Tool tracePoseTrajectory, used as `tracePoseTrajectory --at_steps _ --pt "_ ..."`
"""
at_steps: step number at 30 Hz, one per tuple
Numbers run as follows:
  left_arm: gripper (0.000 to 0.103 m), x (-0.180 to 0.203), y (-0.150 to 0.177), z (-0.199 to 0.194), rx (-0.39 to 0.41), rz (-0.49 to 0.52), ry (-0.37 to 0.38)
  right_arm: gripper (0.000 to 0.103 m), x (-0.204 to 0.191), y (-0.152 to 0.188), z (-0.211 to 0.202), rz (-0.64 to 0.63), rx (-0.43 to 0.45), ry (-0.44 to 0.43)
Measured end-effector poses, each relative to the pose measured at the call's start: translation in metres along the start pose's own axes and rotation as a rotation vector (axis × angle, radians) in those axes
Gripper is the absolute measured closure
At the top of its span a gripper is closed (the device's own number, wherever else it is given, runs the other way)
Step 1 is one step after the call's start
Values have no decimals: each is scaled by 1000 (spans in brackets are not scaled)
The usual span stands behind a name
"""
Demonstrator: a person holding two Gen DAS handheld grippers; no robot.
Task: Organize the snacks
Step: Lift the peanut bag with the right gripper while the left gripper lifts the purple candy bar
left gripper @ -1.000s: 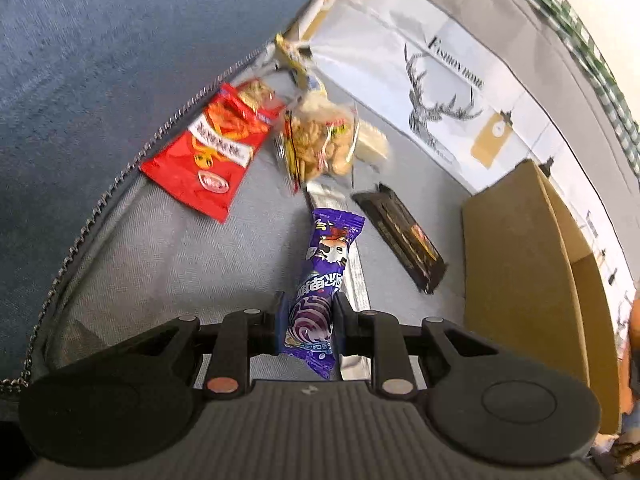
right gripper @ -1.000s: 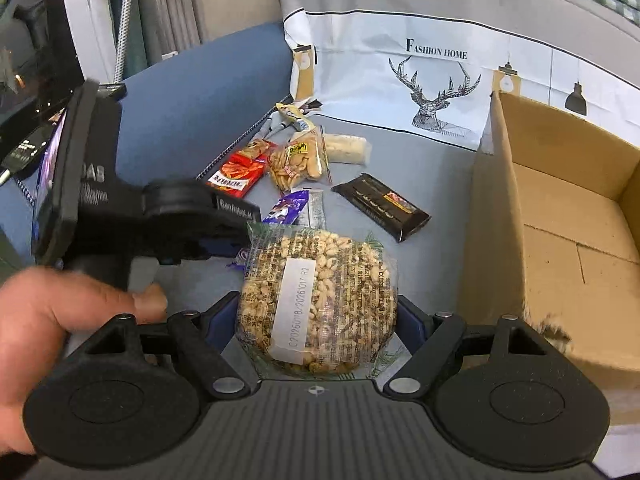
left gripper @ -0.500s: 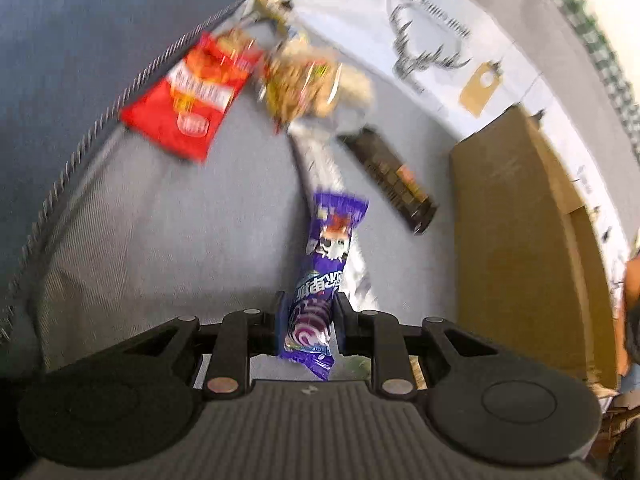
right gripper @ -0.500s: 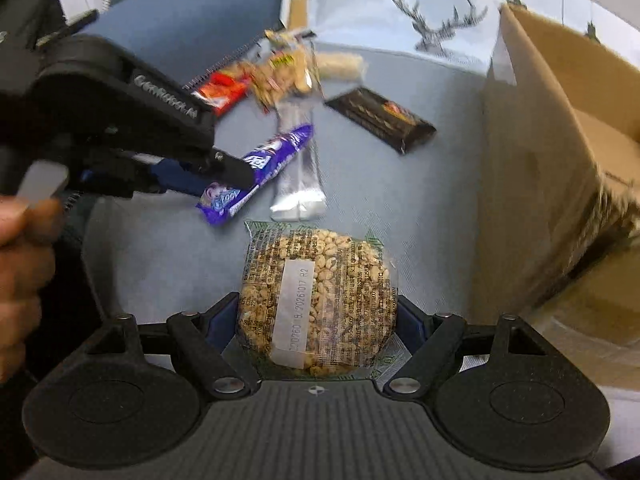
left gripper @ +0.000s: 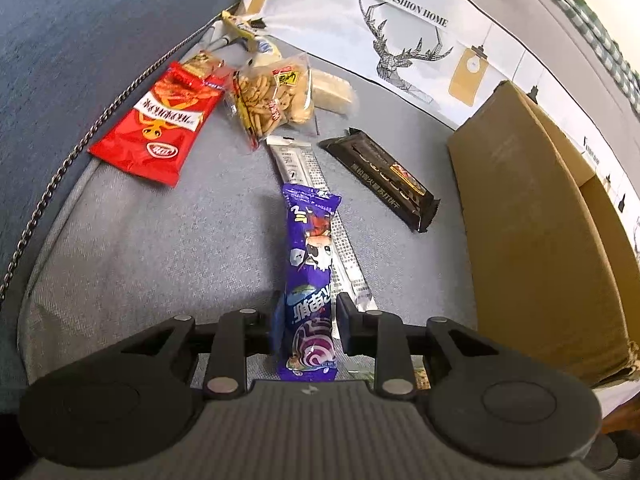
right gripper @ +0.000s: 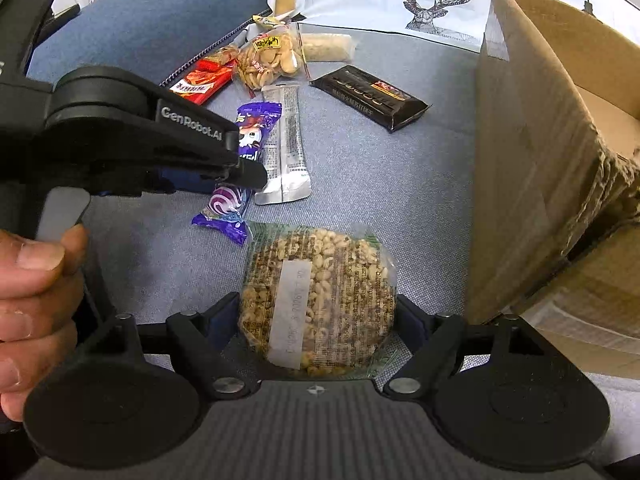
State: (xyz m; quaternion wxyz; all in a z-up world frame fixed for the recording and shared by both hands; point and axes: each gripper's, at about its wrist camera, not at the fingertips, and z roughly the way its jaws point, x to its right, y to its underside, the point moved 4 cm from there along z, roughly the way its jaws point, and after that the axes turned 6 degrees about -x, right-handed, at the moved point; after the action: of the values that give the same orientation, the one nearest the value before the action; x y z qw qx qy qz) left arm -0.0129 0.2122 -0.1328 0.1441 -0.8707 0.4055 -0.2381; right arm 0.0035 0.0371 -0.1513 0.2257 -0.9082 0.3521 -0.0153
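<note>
Purple bar [left gripper: 310, 276] lifted; rice cake [right gripper: 318, 300] gripped

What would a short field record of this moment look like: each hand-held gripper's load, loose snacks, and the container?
left hand-held gripper: shut on purple snack bar
right hand-held gripper: shut on puffed grain cake
loose on cushion: red packet, cracker bag, silver sachet, black bar
container: cardboard box, open, to the right

1. Our left gripper [left gripper: 306, 316] has its jaws closed narrowly on the purple snack bar [left gripper: 310, 264], fingers pointing forward.
2. Our right gripper [right gripper: 318, 316] has its jaws spread wide, clamping the round puffed-grain cake [right gripper: 316, 300].
3. Our left hand [right gripper: 32, 300] wraps the left gripper's handle.
</note>
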Motion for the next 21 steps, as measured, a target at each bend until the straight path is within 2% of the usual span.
tracePoseTrajectory --at_steps 2,3,7,21 --pt "75 3 1 0 6 24 -13 21 -1 0 0 -8 -1 9" --pt "79 4 2 1 9 34 -22 22 -2 0 1 -12 1 14" --pt "81 4 3 -2 16 39 -23 22 -3 1 -2 -12 12 32" --pt "81 3 0 -32 99 1 93 22 2 12 -26 2 135 51"
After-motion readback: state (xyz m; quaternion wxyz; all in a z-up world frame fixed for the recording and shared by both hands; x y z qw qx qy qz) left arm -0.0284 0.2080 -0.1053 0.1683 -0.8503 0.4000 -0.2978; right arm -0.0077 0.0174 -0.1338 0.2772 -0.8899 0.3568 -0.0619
